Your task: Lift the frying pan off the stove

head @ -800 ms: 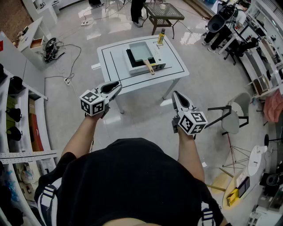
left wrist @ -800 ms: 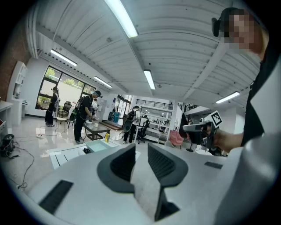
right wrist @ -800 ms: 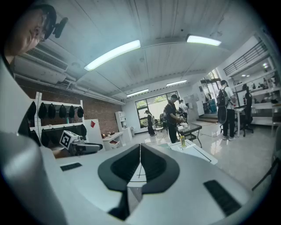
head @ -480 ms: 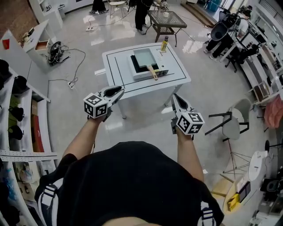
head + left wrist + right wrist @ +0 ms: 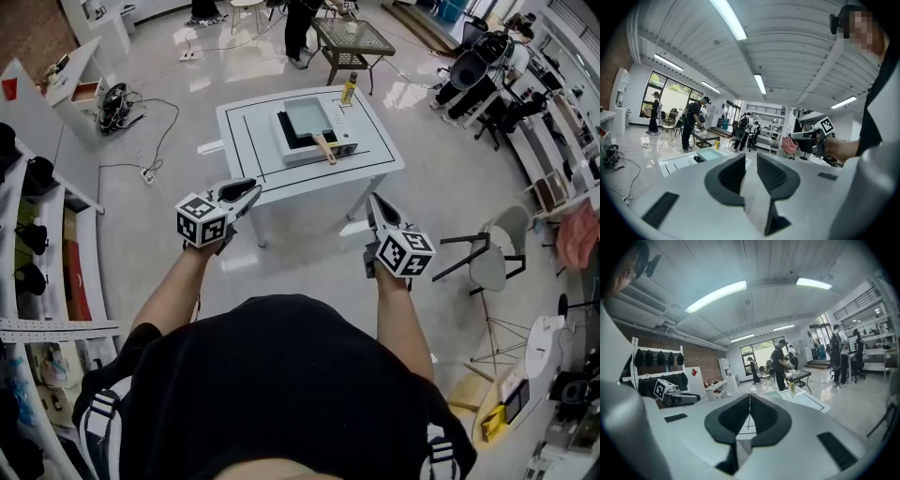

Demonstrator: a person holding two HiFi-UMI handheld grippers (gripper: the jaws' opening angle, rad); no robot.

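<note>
While the person stands well back from the white tabletop (image 5: 253, 141), both grippers hang in the air in the middle of the head view, far short of anything to grasp. The left gripper (image 5: 246, 190) has its jaws parted by only a narrow slit, with nothing in it. The right gripper (image 5: 374, 201) has its jaws clenched together, pad against pad, empty.

The frying pan (image 5: 307, 116), rectangular and pale inside, sits on the stove (image 5: 343, 148) in the upper centre of the frame. Its wooden handle (image 5: 324, 148) points toward the lower right, out over the stove's front edge.

Nothing of the lift looks begun, and the trouble likely lies in the approach. Jaws that arrive this tight would butt against the handle instead of straddling it, which could shove the pan askew on the stove. The handle looks slim, so a grip taken at its far end might let the pan droop or twist as it rises. A yellow bottle (image 5: 349, 89) stands near the stove's upper right corner, and a wide swing of the pan could topple it.
</note>
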